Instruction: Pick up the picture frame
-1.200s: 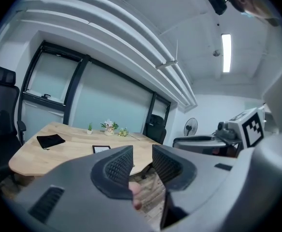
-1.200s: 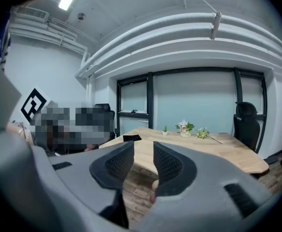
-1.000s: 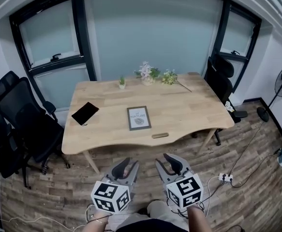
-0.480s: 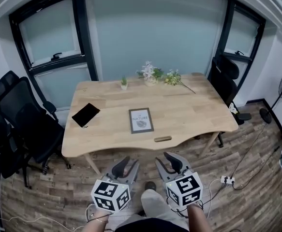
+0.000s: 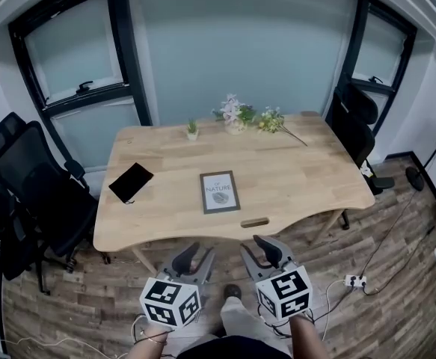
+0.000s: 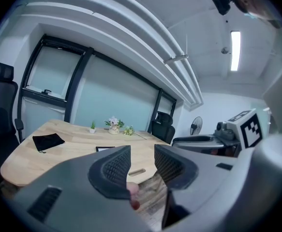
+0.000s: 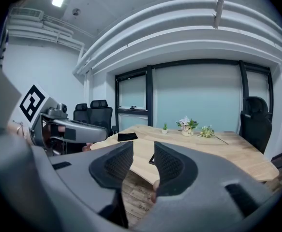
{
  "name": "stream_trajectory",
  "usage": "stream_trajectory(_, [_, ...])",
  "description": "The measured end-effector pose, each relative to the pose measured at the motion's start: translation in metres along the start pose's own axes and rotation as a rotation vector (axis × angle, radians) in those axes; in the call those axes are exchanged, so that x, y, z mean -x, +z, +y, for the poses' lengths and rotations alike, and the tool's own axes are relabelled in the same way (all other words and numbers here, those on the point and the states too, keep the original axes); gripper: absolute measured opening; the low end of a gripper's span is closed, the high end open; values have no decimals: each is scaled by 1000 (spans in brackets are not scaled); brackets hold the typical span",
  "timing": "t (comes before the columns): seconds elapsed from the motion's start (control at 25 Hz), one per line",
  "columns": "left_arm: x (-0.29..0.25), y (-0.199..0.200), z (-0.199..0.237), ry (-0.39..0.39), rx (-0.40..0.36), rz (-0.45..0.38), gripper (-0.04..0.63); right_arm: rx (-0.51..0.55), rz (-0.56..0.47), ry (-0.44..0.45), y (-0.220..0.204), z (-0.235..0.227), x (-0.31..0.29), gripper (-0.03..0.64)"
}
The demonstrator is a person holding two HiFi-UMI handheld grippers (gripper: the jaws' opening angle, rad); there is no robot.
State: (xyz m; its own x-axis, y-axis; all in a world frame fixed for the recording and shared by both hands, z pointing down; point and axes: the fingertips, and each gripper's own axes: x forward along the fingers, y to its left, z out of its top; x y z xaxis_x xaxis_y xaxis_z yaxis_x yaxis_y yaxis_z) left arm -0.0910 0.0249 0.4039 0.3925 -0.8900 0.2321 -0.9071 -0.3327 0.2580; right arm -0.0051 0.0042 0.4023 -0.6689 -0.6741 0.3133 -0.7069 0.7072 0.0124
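Note:
The picture frame [image 5: 220, 191] lies flat on the wooden table [image 5: 307, 178], near the middle of its front half; it has a dark border and a white print. Both grippers hang over the floor short of the table's front edge, pointing at it. My left gripper [image 5: 191, 254] is open, its jaws have just been opening, and nothing is between them. My right gripper [image 5: 263, 248] is open and empty too. In the left gripper view the frame [image 6: 105, 149] shows just beyond the left gripper [image 6: 141, 152]. In the right gripper view the frame [image 7: 152, 159] peeks between the jaws of the right gripper [image 7: 143, 150].
A black pouch [image 5: 131, 181] lies at the table's left. Flowers in a pot [image 5: 235, 115], a small plant [image 5: 192, 129] and a loose sprig [image 5: 274, 122] line the far edge. Black office chairs [image 5: 31, 193] stand left, another chair [image 5: 356, 126] right. Cables and a power strip [image 5: 354, 280] lie on the floor.
The table and frame have drawn nearer to both grippers as the person steps forward; a leg and shoe now show below. The left jaws stand slightly wider.

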Motion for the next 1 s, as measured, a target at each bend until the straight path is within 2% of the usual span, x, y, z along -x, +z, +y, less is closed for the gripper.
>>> stream_trajectory(0.68, [-72, 18, 40, 16, 31, 36, 155, -11, 30, 0, 9, -53, -67, 110])
stream_trajectory(1.0, [-106, 16, 56, 38, 70, 54, 158, -6, 53, 21, 6, -76, -99, 110])
